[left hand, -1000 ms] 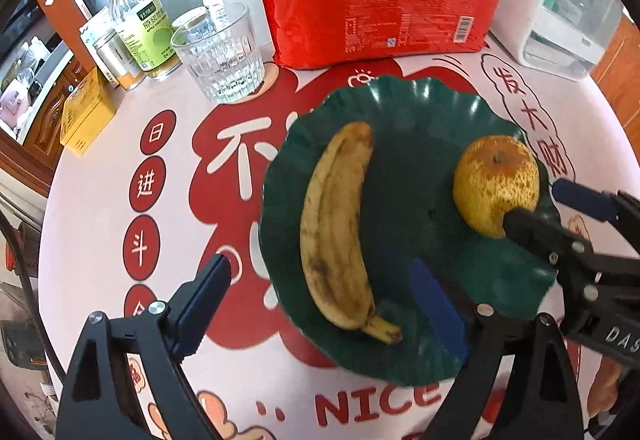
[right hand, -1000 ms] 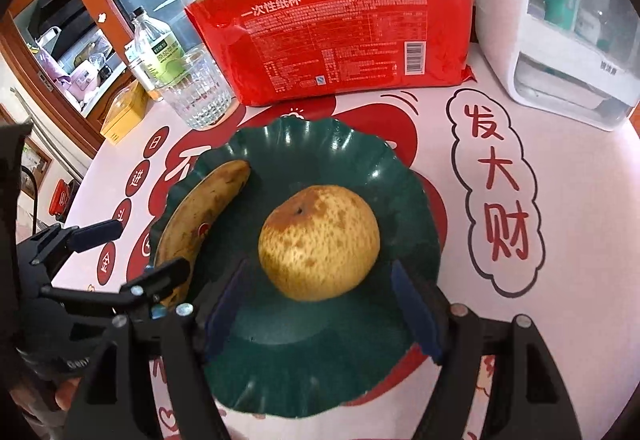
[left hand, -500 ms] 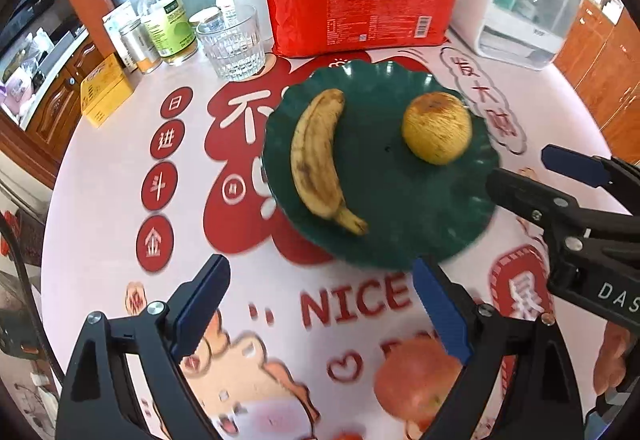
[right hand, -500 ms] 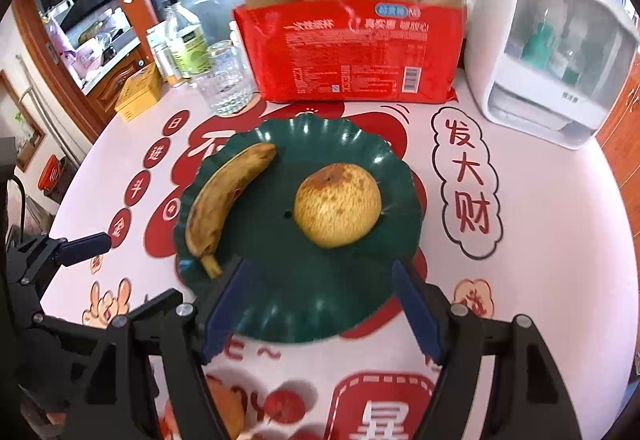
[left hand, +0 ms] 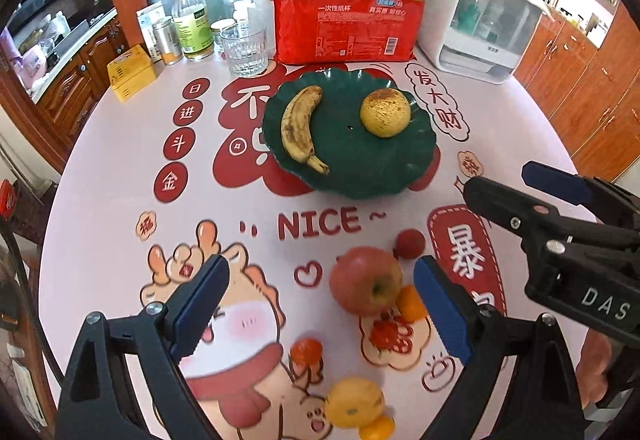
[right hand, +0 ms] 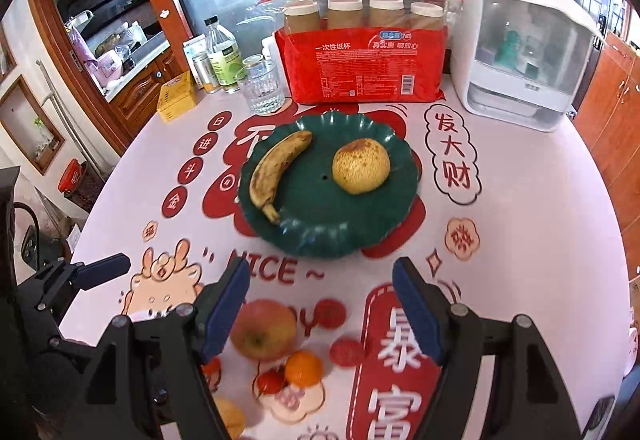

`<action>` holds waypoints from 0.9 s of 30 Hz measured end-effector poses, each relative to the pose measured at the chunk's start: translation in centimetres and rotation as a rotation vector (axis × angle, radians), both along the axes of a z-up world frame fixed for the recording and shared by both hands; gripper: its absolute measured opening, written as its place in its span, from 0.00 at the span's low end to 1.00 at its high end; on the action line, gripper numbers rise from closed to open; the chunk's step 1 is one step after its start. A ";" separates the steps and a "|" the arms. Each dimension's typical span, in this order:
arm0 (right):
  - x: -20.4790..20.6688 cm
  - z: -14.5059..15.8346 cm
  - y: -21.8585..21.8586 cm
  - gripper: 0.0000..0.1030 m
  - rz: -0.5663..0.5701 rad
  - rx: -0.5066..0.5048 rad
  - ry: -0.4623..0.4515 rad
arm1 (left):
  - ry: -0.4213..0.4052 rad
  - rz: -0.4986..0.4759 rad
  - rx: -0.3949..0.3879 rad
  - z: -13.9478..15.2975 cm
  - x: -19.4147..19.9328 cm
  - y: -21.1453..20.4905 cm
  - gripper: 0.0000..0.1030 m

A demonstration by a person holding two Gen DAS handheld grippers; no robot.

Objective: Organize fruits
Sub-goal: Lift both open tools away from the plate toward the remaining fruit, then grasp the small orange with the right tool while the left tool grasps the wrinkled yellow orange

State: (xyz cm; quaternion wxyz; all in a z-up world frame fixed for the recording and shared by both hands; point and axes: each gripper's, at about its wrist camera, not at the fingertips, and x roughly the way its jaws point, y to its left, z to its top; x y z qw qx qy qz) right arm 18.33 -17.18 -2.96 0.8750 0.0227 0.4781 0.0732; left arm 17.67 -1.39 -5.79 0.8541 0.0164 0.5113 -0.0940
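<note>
Apple (left hand: pixel 366 280) — lying loose on the table (left hand: pixel 120 168), near side of the green plate (left hand: pixel 352 176), just left of the left gripper's (left hand: pixel 320 304) right finger. Right gripper (right hand: pixel 320 306) equally near; both spread wide, empty — either could close on it.

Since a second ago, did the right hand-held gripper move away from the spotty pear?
Yes. The right hand-held gripper pulled back toward the near table edge; the pear on the green plate now sits far beyond its open fingers.
</note>
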 end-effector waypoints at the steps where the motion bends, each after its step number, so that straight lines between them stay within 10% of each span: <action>1: -0.5 0.2 0.1 0.72 0.002 -0.006 -0.003 | -0.005 0.005 0.000 0.2 -0.6 0.1 0.90; 27: -9.8 3.5 0.7 0.72 0.003 -0.019 -0.121 | -0.074 0.068 0.044 1.8 -9.9 1.3 0.90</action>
